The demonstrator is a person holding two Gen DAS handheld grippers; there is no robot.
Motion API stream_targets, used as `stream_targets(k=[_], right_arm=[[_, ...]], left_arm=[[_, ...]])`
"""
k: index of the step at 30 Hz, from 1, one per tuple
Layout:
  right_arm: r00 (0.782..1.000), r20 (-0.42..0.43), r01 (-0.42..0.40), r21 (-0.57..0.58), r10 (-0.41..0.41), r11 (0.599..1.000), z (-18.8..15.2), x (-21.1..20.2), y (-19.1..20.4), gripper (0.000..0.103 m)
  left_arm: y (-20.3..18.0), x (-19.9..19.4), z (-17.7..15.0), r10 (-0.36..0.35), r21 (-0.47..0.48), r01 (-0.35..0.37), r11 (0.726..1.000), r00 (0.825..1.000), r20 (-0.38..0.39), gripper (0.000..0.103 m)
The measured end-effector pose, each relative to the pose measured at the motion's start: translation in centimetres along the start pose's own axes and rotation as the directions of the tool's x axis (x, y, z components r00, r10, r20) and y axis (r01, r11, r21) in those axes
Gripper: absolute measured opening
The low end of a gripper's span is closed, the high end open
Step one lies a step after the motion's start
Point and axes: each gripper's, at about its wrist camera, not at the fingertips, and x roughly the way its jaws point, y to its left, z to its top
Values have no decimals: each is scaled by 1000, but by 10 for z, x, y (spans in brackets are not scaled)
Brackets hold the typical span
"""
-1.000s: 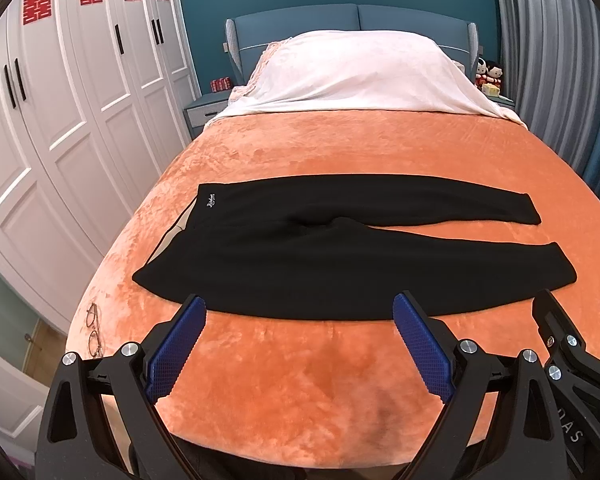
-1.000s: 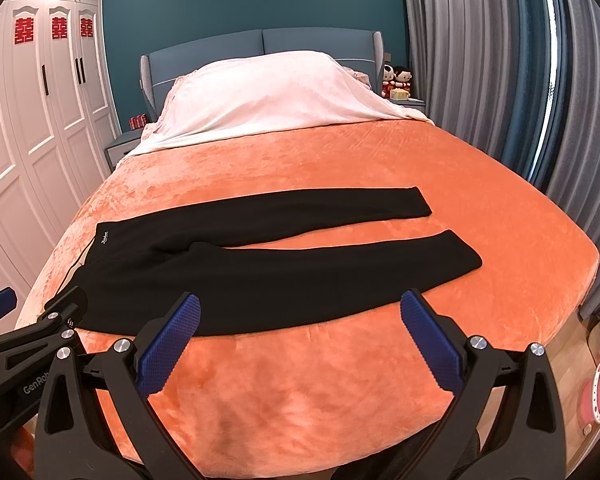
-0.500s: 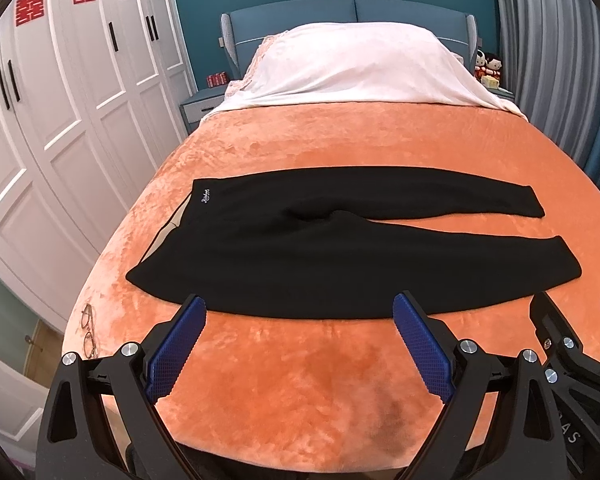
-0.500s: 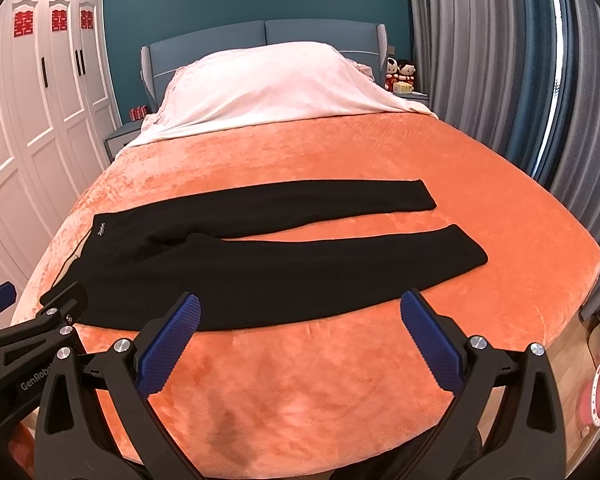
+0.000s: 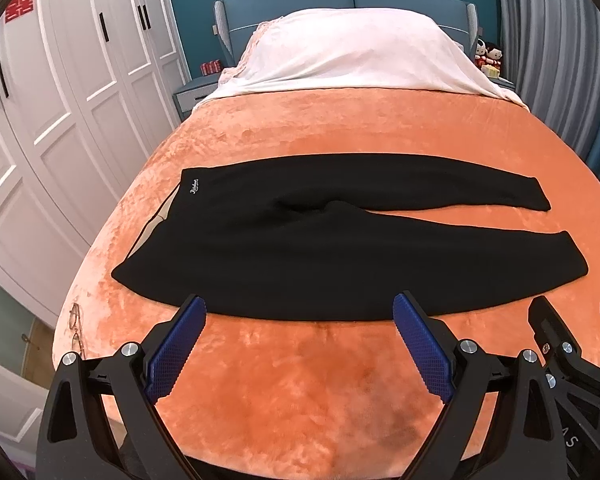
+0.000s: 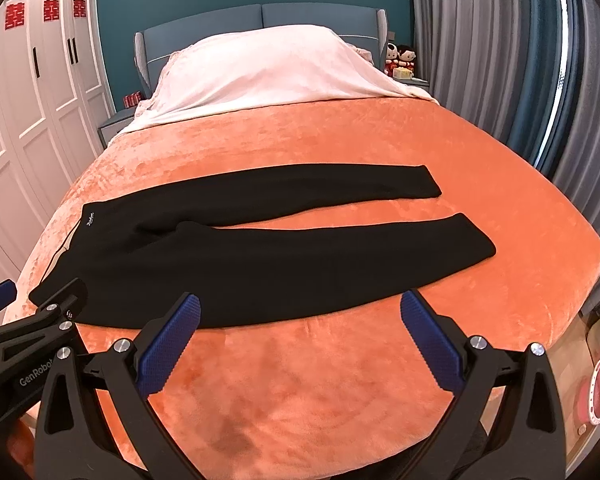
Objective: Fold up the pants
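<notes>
Black pants (image 5: 340,240) (image 6: 236,252) lie flat across the orange bedspread, waistband to the left, both legs stretched to the right and slightly apart. A small white logo marks the waistband's far corner. My left gripper (image 5: 298,304) hovers open just short of the pants' near edge, below the hip section. My right gripper (image 6: 300,302) is open too, near the front edge of the lower leg. Nothing sits between either pair of blue pads. Each gripper shows at the edge of the other's view.
The bed (image 5: 300,400) has an orange plush cover and a white covered pillow pile (image 5: 352,52) at the headboard. White wardrobes (image 5: 60,100) stand to the left, grey curtains (image 6: 520,60) to the right. Eyeglasses (image 5: 76,328) lie at the bed's left edge.
Both grippers have moved slightly forward towards the pants, so the pants sit nearer the fingertips. The pants have not moved. Both stay open.
</notes>
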Motion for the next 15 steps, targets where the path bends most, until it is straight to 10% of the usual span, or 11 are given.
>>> stream_targets(k=[9,15], right_arm=[[999,-30,-37,-11,37,999,3,17,-6,98],[987,-90,-127,68,132,990,32,99,-86,98]], left_arm=[[2,12,1,13,4,-13,1000,1000,-13,94],[20,49,4,69,6,-69,998,996,-51,94]])
